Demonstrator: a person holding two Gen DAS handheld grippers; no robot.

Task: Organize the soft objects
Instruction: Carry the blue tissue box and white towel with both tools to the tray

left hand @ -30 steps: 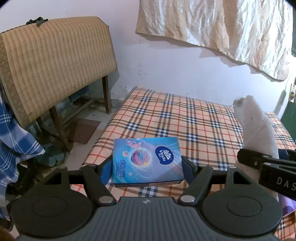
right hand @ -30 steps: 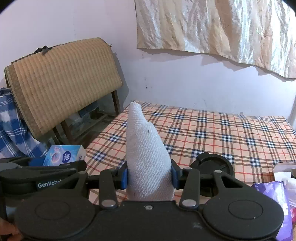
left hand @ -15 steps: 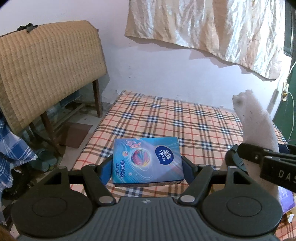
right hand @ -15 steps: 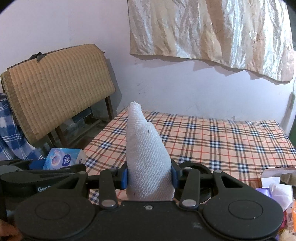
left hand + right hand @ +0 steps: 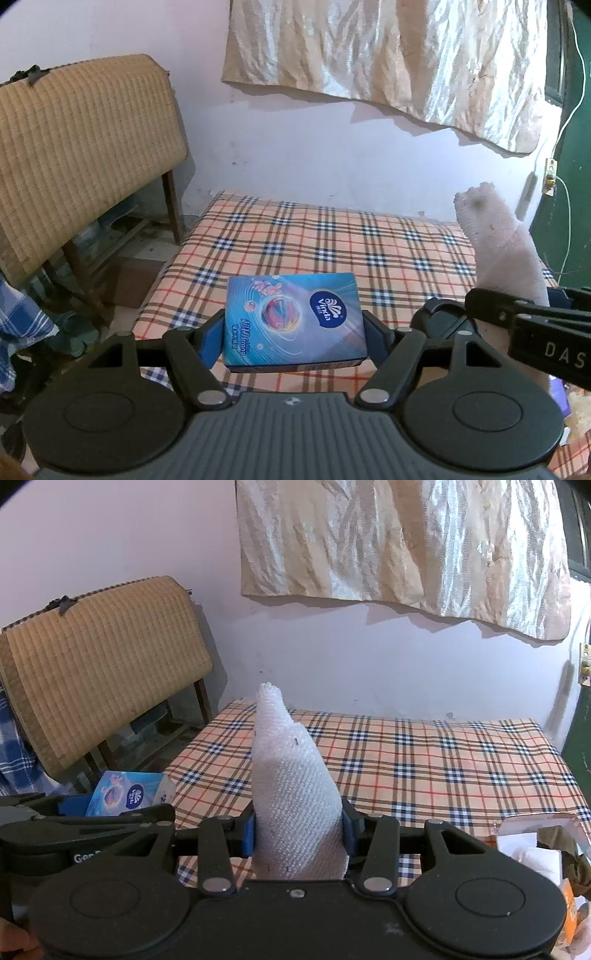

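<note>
A blue tissue pack (image 5: 295, 321) sits flat between the pads of my left gripper (image 5: 293, 338), which is shut on it above the near edge of the plaid-covered table (image 5: 332, 240). My right gripper (image 5: 297, 830) is shut on a rolled white towel (image 5: 291, 786) that stands up between its blue pads. In the left wrist view the white towel (image 5: 498, 251) and the right gripper (image 5: 532, 325) show at the right. In the right wrist view the tissue pack (image 5: 129, 794) and the left gripper (image 5: 88, 819) show at the lower left.
A woven straw mat (image 5: 81, 147) leans on a wooden frame left of the table. A crumpled cloth (image 5: 399, 546) hangs on the wall. A black round object (image 5: 443, 321) lies on the table; an open box with packets (image 5: 535, 849) sits at the right. Blue checked cloth (image 5: 14, 760) hangs far left.
Both grippers have moved to the right and a little up, each keeping its grip; the table's right side and the box at the right have come into view.
</note>
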